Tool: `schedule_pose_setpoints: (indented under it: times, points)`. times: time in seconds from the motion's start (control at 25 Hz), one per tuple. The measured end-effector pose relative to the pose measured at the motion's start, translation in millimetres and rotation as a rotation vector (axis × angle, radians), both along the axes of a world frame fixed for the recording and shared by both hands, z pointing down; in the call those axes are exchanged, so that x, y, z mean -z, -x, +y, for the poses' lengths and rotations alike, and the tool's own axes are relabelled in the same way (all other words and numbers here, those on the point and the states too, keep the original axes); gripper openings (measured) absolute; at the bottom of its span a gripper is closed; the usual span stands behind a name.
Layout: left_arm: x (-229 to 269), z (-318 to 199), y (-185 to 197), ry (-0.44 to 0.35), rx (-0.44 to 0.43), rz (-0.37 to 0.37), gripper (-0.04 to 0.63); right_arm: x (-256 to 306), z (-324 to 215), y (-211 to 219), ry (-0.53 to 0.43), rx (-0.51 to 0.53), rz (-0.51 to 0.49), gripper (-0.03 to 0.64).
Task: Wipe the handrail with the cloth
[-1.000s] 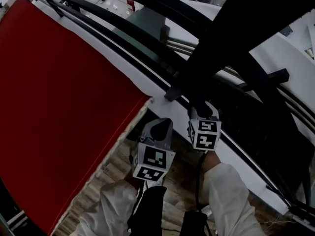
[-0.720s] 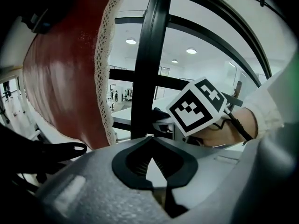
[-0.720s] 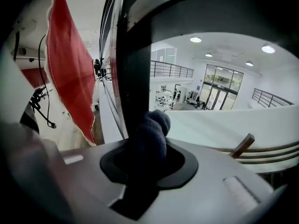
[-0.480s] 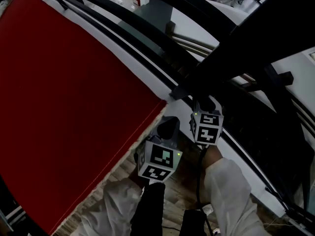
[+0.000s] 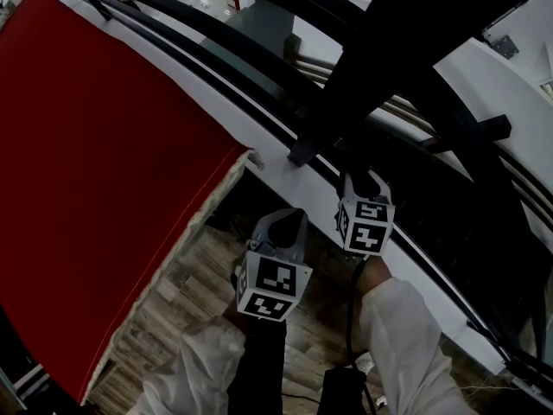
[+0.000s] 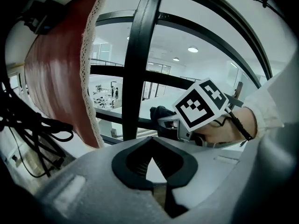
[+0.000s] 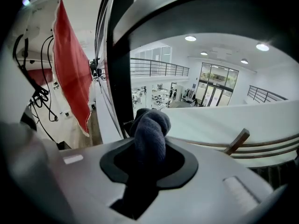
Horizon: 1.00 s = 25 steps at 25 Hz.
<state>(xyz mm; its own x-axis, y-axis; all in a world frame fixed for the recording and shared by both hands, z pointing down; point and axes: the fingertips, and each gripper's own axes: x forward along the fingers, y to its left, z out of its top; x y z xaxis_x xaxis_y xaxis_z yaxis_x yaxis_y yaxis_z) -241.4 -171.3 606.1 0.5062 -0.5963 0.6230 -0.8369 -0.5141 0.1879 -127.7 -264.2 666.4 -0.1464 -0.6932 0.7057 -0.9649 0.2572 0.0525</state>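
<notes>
Right gripper (image 7: 149, 141): clamped on bunched dark grey-blue woven cloth (image 7: 150, 127); black upright post (image 7: 119, 78) at 11 o'clock | left gripper (image 6: 148, 166): jaws tip-to-tip, empty | black curved metal handrail (image 7: 187, 6): 12 o'clock overhead, cloth apart | change: both grippers barely shifted; wiping judged not begun.

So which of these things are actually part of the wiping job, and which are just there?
Part of the job: cloth; right gripper, clamped on it; handrail.

Just there: red banner; cables; wood floor; left gripper, shut and empty.
</notes>
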Motion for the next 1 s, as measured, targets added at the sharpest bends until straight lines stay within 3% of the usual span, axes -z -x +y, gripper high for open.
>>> schedule_pose_setpoints:
  times: [0.2, 0.4, 1.0]
  points:
    - [2.6, 5.6, 9.5, -0.003, -0.03, -0.001, 0.002, 3.1, 10.3, -4.6, -0.005, -0.046, 0.001, 0.098]
    - [12.1, 20.8, -8.2, -0.007, -0.045, -0.032, 0.003, 13.6, 29.9, -34.1, -0.014, -0.069, -0.006, 0.098]
    - [-8.2, 88.2, -141.9, 0.002, -0.185, -0.018, 0.003, -5.0, 124.9, -195.6, 0.002, -0.231, 0.014, 0.098]
